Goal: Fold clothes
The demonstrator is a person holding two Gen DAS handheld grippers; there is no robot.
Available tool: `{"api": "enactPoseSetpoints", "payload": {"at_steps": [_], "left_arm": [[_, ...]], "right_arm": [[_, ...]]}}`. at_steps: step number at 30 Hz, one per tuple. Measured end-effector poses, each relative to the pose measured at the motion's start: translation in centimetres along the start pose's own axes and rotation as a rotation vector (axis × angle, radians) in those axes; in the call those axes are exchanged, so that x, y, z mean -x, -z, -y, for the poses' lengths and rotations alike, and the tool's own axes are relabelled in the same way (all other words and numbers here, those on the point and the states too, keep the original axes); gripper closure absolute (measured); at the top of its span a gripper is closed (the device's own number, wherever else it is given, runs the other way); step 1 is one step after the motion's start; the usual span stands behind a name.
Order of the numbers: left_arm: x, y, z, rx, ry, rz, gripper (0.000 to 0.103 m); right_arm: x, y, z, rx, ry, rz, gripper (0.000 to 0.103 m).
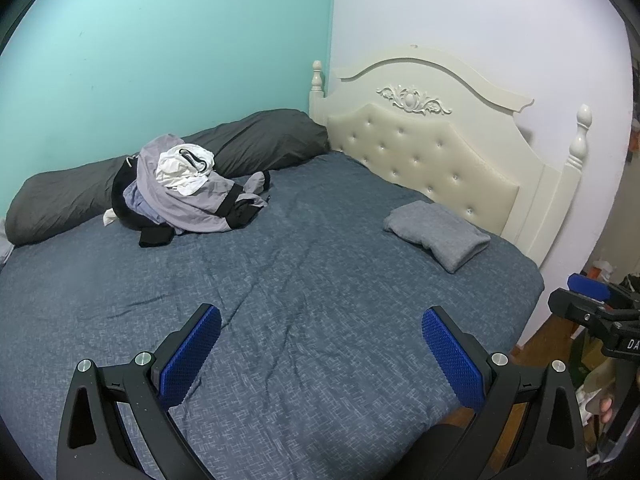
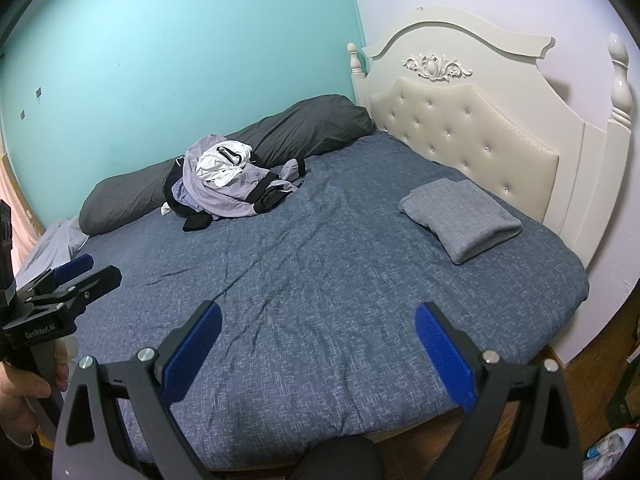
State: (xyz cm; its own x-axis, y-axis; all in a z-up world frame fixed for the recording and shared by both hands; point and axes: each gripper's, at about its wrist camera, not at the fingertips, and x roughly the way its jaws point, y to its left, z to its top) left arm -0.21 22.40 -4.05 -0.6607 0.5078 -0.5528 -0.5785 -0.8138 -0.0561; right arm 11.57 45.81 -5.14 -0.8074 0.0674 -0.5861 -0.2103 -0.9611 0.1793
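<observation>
A heap of unfolded clothes (image 1: 188, 192) (image 2: 230, 184), lilac, white and black, lies at the far left of the bed against a dark grey roll. One folded grey garment (image 1: 438, 232) (image 2: 462, 218) rests near the headboard at the right. My left gripper (image 1: 320, 348) hangs open above the near part of the blue bedspread (image 1: 304, 280) (image 2: 320, 272), holding nothing. My right gripper (image 2: 316, 344) is open too, over the bed's near edge, and it is empty. Each gripper shows at the edge of the other's view: the left gripper (image 2: 76, 276), the right gripper (image 1: 588, 292).
A dark grey rolled duvet (image 1: 160, 168) (image 2: 224, 152) lies along the teal wall. The cream tufted headboard (image 1: 436, 156) (image 2: 472, 132) stands at the right. Wooden floor (image 1: 560, 332) and clutter lie beyond the bed's right edge. A hand (image 2: 24, 392) holds the left gripper's handle.
</observation>
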Motion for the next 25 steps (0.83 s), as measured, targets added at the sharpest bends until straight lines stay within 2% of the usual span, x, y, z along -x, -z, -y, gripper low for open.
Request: {"api": "enactPoseSetpoints", "payload": {"at_steps": [25], "left_arm": [[-0.02,0.06,-0.10,0.013,-0.005,-0.005,0.000]], "right_arm": [[-0.14,-0.08,0.12,0.002,-0.002,-0.001,0.005]]}}
